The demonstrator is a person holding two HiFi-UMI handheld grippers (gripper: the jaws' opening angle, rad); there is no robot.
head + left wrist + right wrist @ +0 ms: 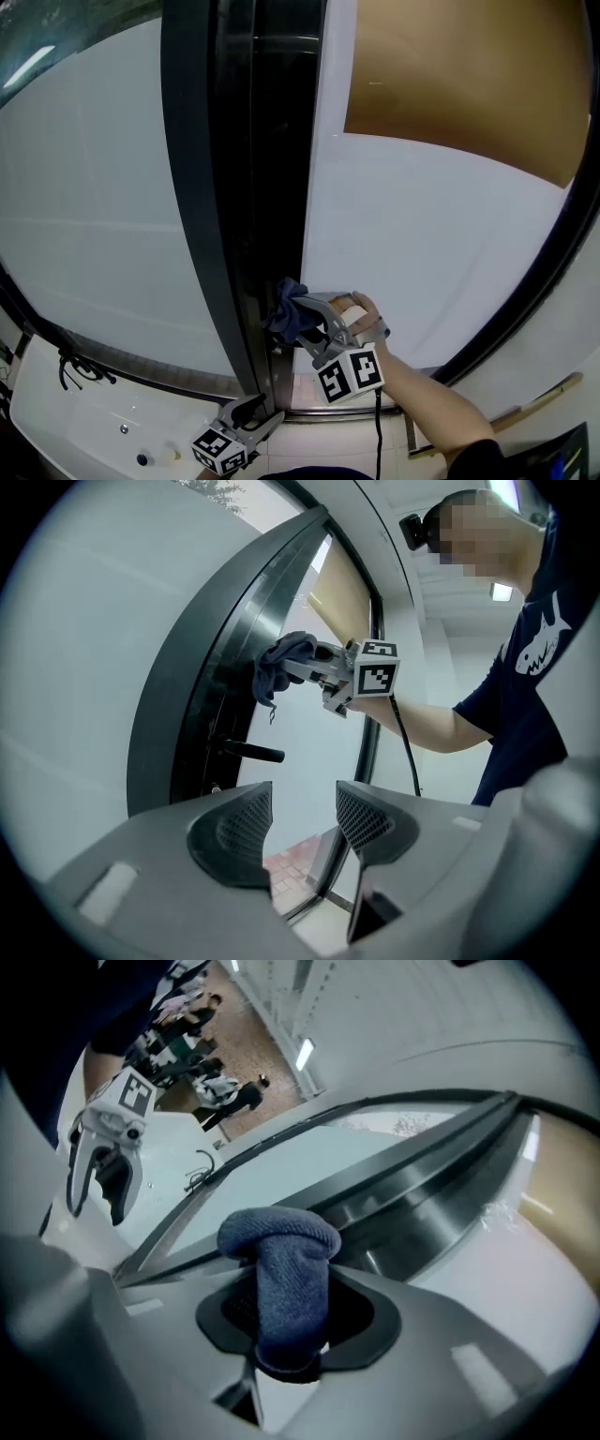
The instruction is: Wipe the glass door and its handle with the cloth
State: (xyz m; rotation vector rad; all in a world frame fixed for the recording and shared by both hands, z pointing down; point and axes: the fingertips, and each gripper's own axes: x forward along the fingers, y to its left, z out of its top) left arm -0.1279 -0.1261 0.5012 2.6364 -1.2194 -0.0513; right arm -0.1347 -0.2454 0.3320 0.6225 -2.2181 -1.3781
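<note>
Head view: high up, facing steeply down along the door frame (216,234), which runs 12 to 6 o'clock. The right gripper (305,326) is close at 6 and the left gripper (253,412) sits at the 7 o'clock edge. Left gripper view: low and well back, tilted up past its own fingers (230,832). It catches the frame at 10, the right gripper at 12 and the person at 2. Right gripper view: hard up against the frame, cloth (281,1279) filling the centre, left gripper at 10. All three views share the frame, and each gripper view shows the other gripper.
</note>
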